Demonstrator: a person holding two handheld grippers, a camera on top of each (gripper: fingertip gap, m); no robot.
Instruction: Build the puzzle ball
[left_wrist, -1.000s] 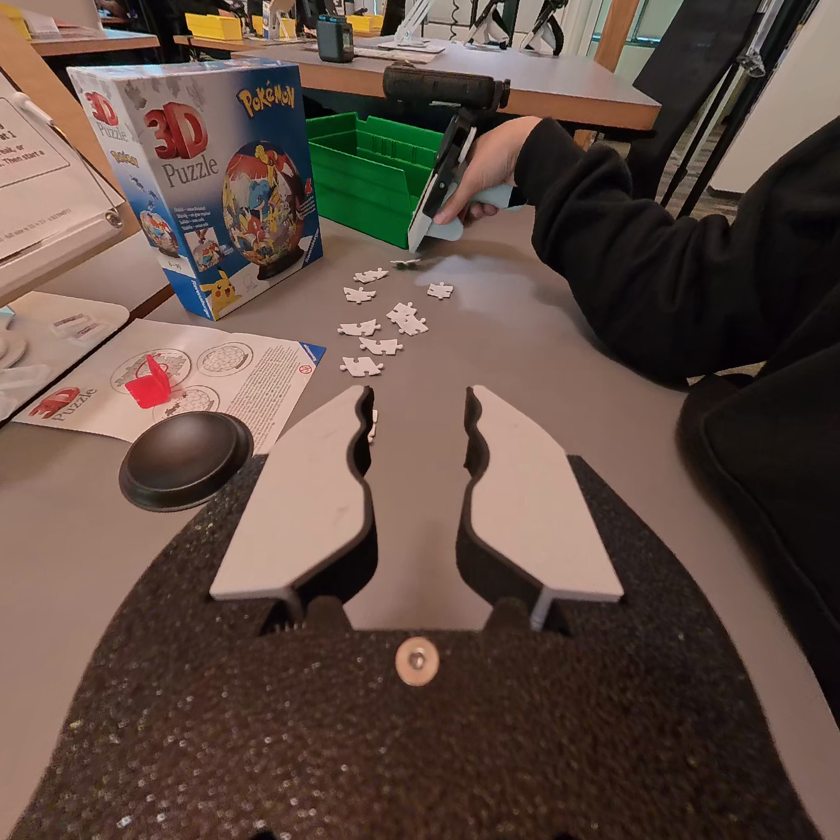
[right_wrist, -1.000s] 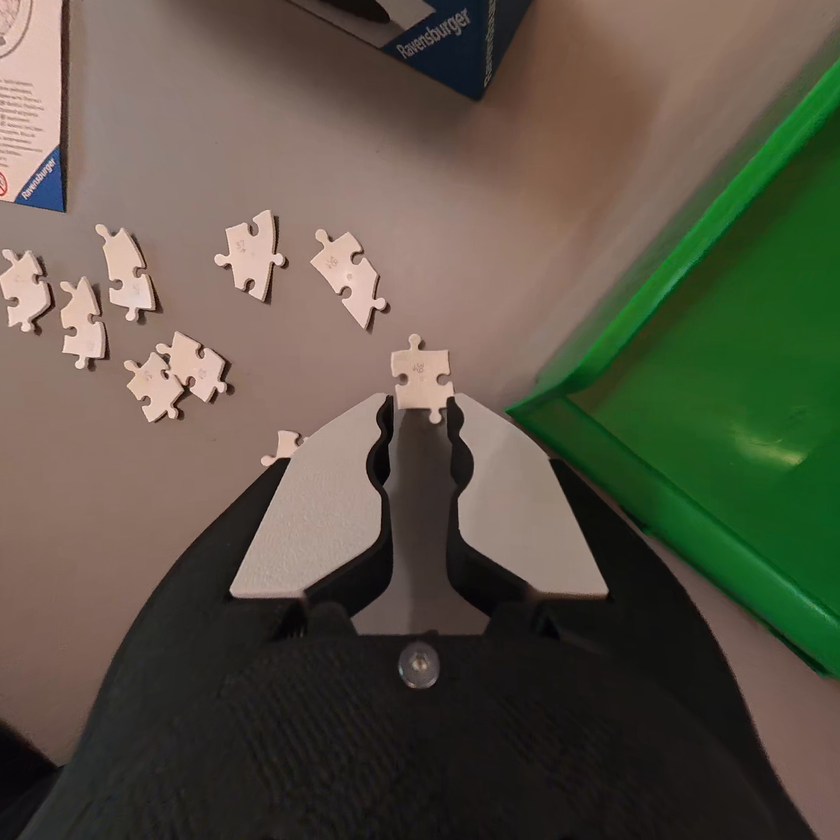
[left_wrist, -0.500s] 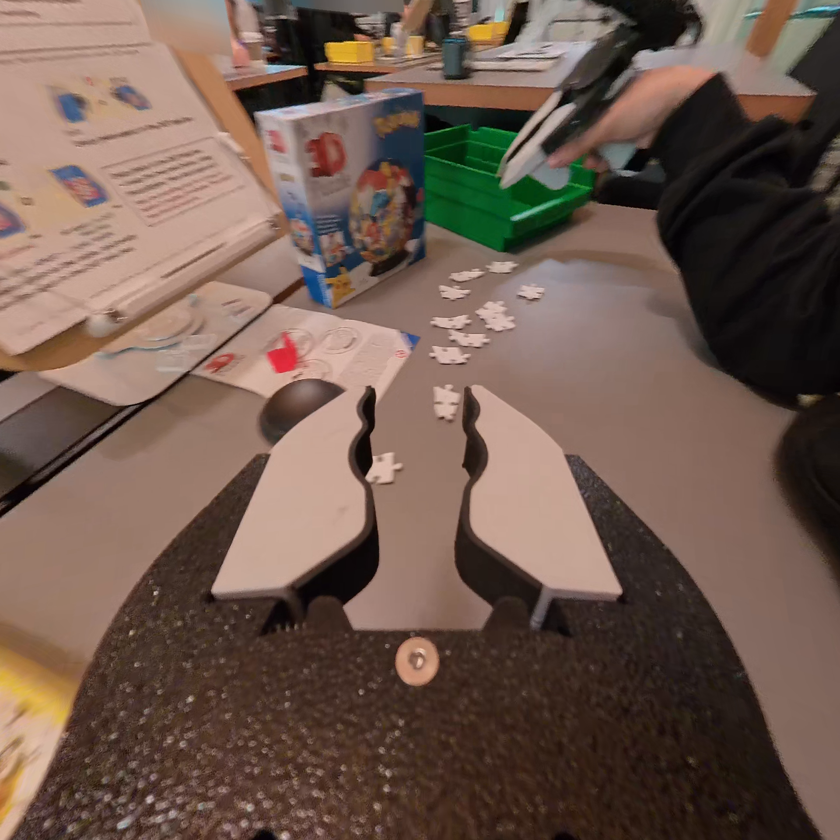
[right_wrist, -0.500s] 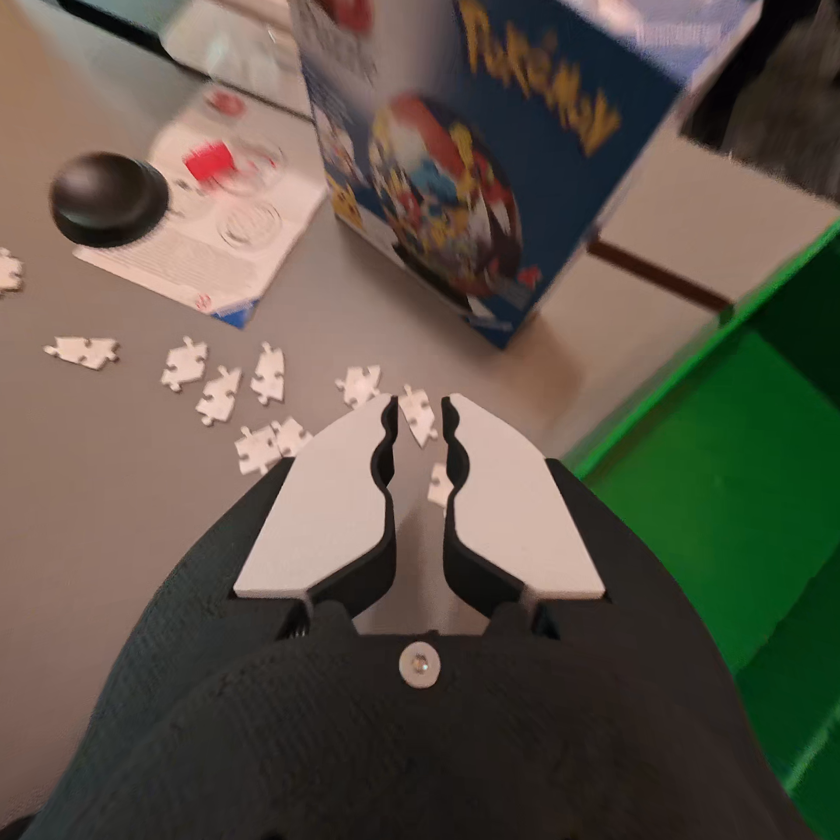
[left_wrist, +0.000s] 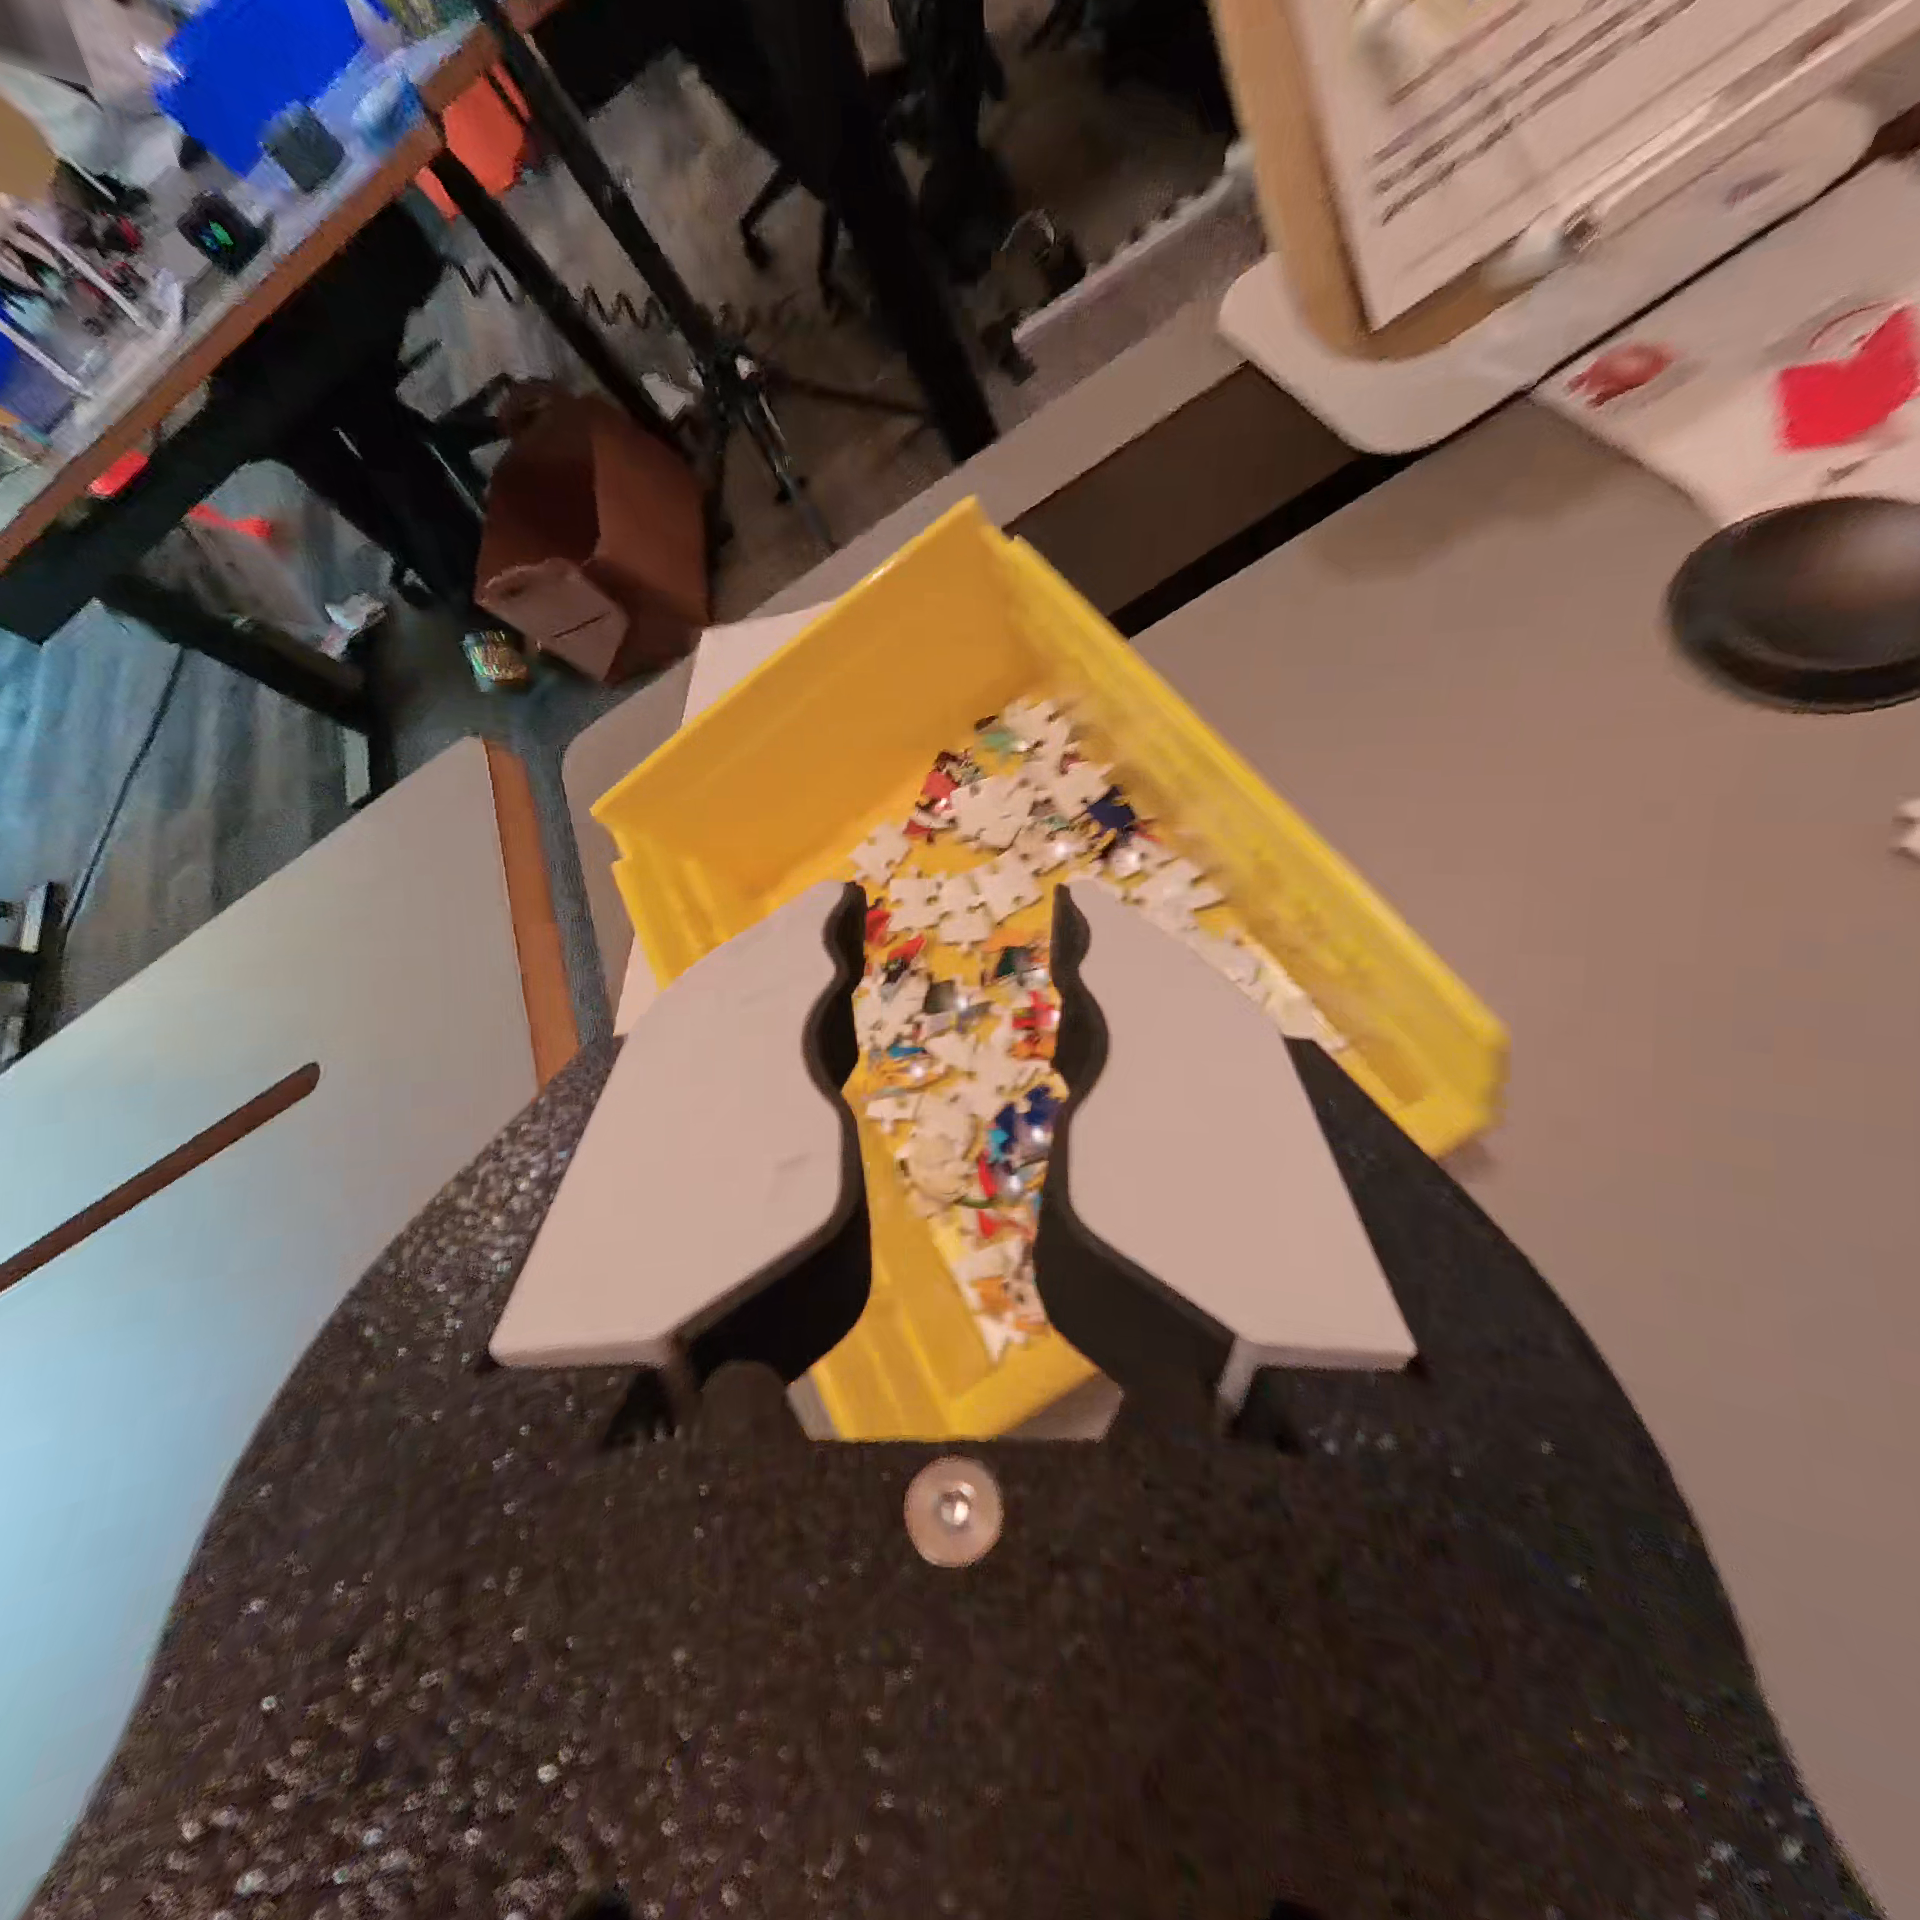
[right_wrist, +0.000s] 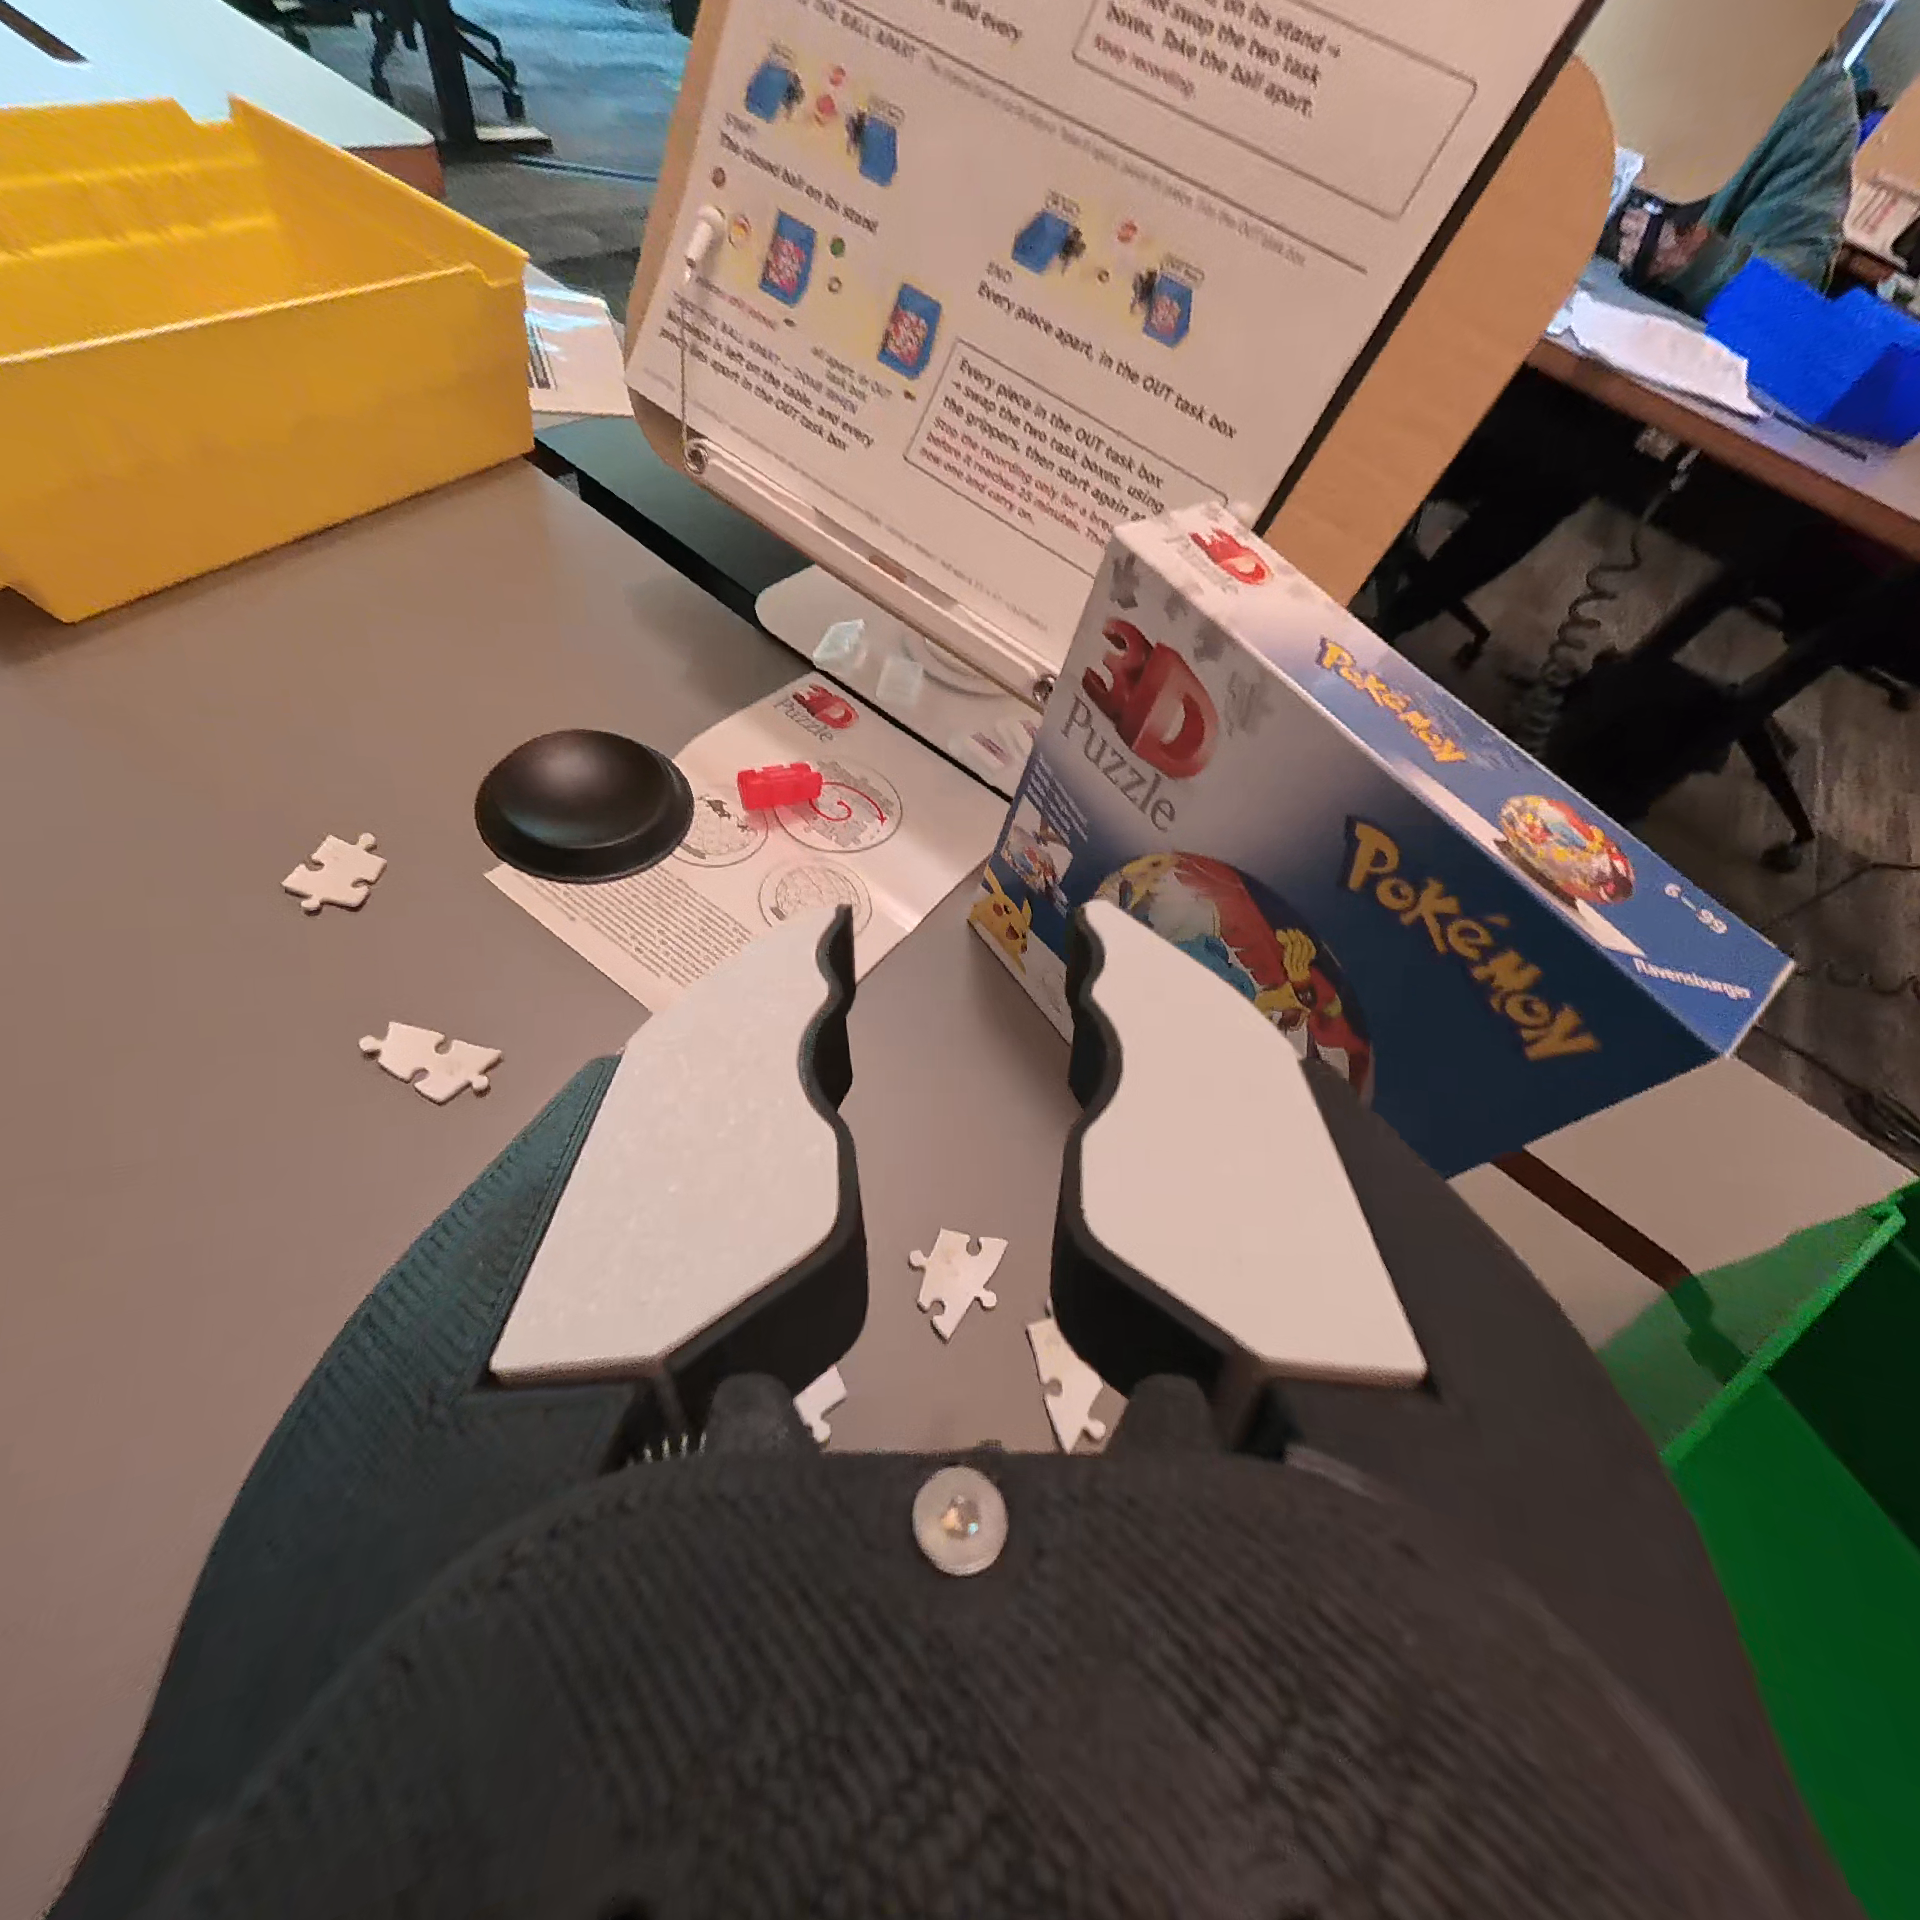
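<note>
The left gripper, jaws apart and empty, hangs directly over the yellow bin of loose puzzle pieces, seemingly nearer than the right gripper, also apart.

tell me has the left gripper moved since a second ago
Yes. The left gripper has swung left, away from the loose pieces near the puzzle box; it now points into the yellow bin of pieces, with the black stand at right.
</note>
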